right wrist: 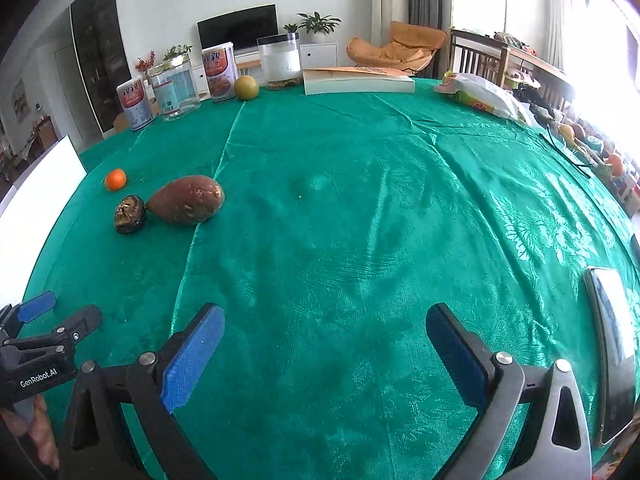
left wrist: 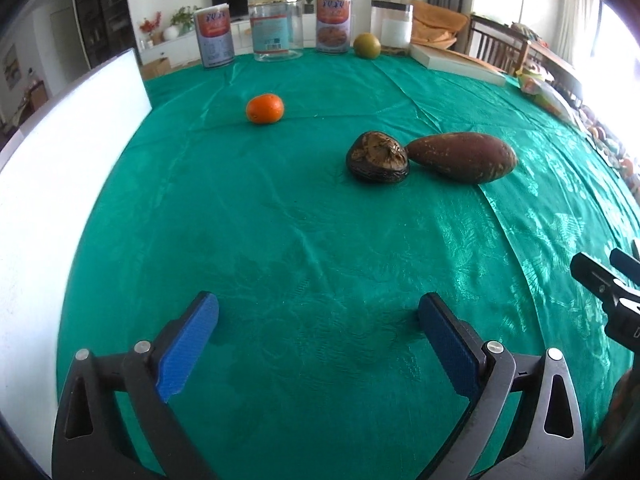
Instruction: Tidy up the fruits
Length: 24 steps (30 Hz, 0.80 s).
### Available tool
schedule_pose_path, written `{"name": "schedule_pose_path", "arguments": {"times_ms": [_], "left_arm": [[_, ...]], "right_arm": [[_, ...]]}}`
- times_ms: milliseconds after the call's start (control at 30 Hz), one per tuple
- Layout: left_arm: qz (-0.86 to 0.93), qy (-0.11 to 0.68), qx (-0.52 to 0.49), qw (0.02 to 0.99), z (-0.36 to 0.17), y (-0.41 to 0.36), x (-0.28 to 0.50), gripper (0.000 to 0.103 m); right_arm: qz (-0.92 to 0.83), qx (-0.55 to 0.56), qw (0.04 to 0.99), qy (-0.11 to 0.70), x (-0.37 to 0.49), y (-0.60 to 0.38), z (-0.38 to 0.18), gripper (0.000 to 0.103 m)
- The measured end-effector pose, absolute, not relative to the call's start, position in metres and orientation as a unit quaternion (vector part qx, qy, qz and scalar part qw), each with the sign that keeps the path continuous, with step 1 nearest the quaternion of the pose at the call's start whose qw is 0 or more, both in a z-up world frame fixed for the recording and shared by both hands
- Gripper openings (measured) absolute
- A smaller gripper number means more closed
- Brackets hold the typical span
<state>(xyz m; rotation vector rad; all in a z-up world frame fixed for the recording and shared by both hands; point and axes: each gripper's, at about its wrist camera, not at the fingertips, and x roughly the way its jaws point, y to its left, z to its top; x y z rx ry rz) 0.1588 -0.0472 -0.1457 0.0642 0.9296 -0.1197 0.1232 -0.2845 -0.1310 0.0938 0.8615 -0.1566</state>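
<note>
A small orange (left wrist: 265, 108) lies on the green tablecloth, also in the right wrist view (right wrist: 115, 179). A dark shrivelled fruit (left wrist: 378, 157) (right wrist: 129, 214) touches a reddish-brown sweet potato (left wrist: 463, 156) (right wrist: 186, 199). A yellow-green citrus fruit (left wrist: 366, 45) (right wrist: 245, 87) sits at the far edge by the jars. My left gripper (left wrist: 318, 310) is open and empty, well short of the fruits. My right gripper (right wrist: 325, 322) is open and empty over bare cloth, right of the fruits. Each gripper shows at the edge of the other's view.
A white board (left wrist: 60, 152) stands along the table's left side. Two cans (left wrist: 214, 38) (left wrist: 333, 24), a clear jar (left wrist: 276, 28) and a lidded container (left wrist: 391, 26) line the far edge. A book (right wrist: 356, 80), a snack bag (right wrist: 484, 96) and a phone (right wrist: 612, 344) lie to the right.
</note>
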Motion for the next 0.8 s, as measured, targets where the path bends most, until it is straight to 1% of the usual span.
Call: {"name": "schedule_pose_path", "arguments": {"times_ms": [200,567,600,667,733,800], "left_arm": [[-0.056,0.449,0.031,0.891,-0.148,-0.047,0.161,0.103],[-0.076,0.453,0.026,0.888,-0.146,-0.043,0.159,0.102],[-0.090,0.461,0.015,0.882,-0.144,-0.038,0.161,0.102],[-0.101,0.465,-0.055,0.878,-0.128,-0.016,0.169,0.100],[-0.084,0.431,-0.129,0.889,-0.104,0.010,0.182,0.100],[-0.062,0.403,-0.151,0.901,-0.085,0.022,0.203,0.100]], "right_arm": [[-0.086,0.056,0.896,0.432,0.126,-0.290,-0.136,0.100],[-0.092,0.037,0.890,0.445,0.129,-0.283,-0.140,0.103],[-0.092,0.037,0.890,0.445,0.128,-0.284,-0.140,0.103],[-0.092,0.037,0.890,0.445,0.128,-0.283,-0.140,0.103],[-0.092,0.037,0.890,0.445,0.128,-0.284,-0.140,0.103],[-0.092,0.037,0.890,0.445,0.128,-0.284,-0.140,0.103]]}}
